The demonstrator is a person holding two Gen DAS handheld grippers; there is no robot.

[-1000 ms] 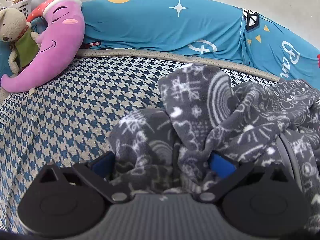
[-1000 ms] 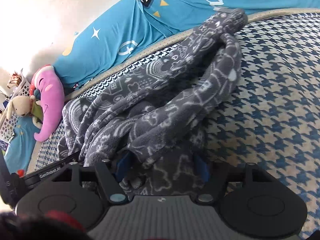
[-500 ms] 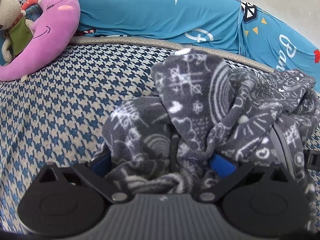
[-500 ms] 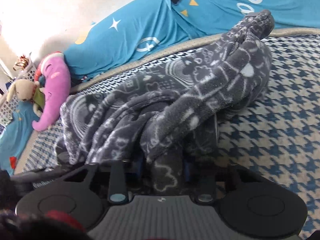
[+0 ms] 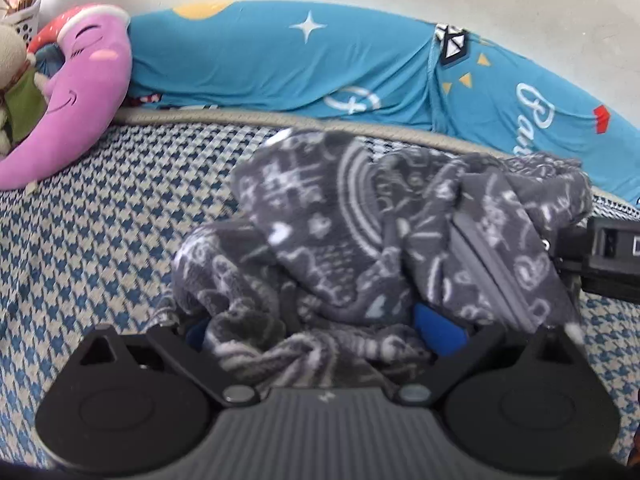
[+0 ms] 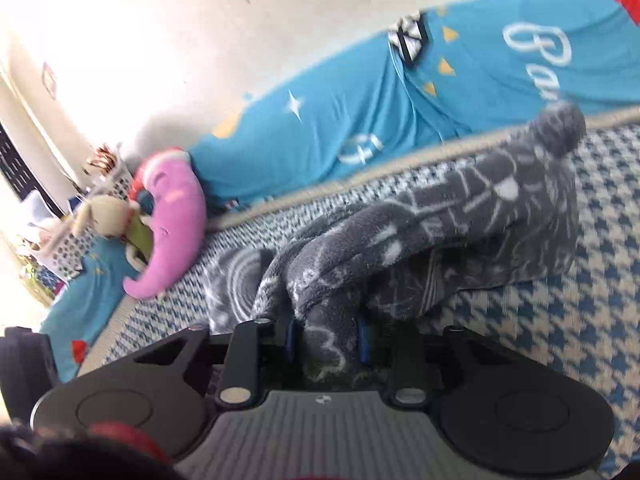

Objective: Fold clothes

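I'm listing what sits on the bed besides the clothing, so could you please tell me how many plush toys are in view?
2: a pink moon plush at the bed's far left corner, and a beige stuffed animal in green leaning against it. Others may be hidden.

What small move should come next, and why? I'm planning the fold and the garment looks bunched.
Probably lift and draw both apart to spread it. The grey fleece garment lies crumpled on the houndstooth bed cover; the right hand-held gripper has just closed on a fold, and cloth fills the left hand-held gripper, jaws wide.

Both wrist views face the garment point(image 5: 360, 220) closely.
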